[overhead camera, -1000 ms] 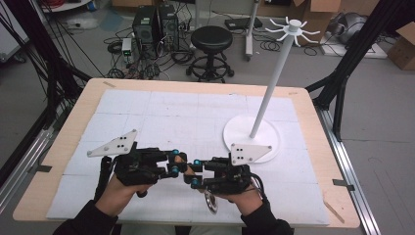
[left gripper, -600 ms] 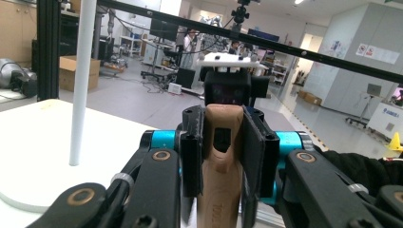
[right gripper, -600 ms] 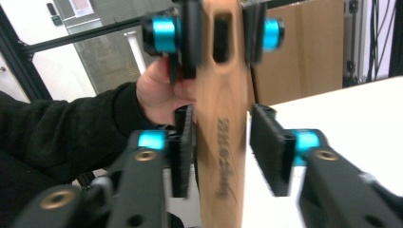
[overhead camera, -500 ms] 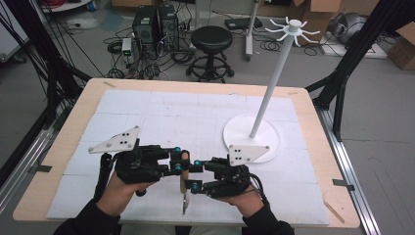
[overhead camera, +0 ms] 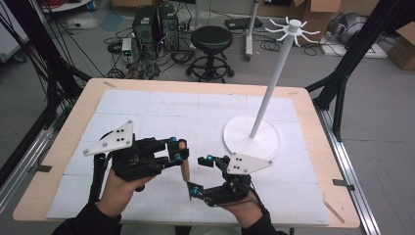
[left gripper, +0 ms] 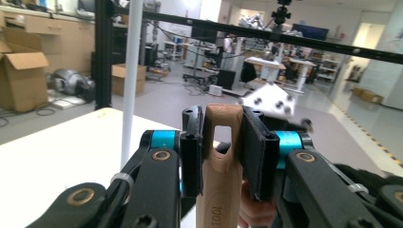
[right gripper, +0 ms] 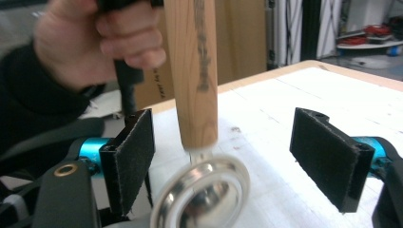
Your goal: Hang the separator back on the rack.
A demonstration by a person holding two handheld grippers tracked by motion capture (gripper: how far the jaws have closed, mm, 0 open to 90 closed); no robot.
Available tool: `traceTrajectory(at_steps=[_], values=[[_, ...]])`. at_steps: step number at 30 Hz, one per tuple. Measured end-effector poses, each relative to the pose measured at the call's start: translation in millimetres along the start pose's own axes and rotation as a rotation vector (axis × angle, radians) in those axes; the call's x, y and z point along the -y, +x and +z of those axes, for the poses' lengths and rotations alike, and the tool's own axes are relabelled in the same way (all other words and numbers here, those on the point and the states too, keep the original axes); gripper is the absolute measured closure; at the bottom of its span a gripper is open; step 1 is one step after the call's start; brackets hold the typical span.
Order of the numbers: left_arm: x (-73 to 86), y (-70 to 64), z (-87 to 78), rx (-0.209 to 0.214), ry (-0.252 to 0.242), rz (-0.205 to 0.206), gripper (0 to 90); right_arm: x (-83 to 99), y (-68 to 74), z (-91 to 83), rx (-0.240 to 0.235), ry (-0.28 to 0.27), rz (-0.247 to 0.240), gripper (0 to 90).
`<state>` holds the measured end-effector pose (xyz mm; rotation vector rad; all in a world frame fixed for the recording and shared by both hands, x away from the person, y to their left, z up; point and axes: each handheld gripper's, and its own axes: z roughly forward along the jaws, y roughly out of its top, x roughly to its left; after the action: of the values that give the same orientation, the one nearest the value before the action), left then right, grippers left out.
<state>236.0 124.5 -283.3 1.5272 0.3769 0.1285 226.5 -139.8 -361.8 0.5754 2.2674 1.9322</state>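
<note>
The left gripper (overhead camera: 177, 151) has its black jaws pressed onto the top of a wooden-handled utensil with a round shiny metal end (left gripper: 222, 156), holding it upright above the white-covered table (overhead camera: 161, 110). The right gripper (overhead camera: 200, 175) hangs with jaws spread wide on either side of the handle's lower end, touching nothing. Farther right stands a white pole stand on a round base (overhead camera: 266, 93).

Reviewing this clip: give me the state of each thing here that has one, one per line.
Left gripper: shut on the wooden handle, near its slotted end.
Right gripper: open, jaws either side of the utensil, not touching it.
Wooden-handled utensil: held off the table, roughly upright, metal cup end down.
White hanging stand: upright on its round base, hooks bare.
</note>
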Motion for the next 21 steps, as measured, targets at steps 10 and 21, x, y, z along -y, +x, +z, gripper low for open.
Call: traceTrajectory(at_steps=[10, 21], values=[[1.1, -6.8, 8.9, -0.079, 0.018, 0.026, 70.9, -1.3, 11.4, 12.6, 0.082, 0.017, -0.025, 45.7], [3.2, -12.2, 11.9, -0.132, 0.015, 0.044, 70.8, -3.1, 14.6, 9.1, 0.141, 0.007, -0.048, 69.5]])
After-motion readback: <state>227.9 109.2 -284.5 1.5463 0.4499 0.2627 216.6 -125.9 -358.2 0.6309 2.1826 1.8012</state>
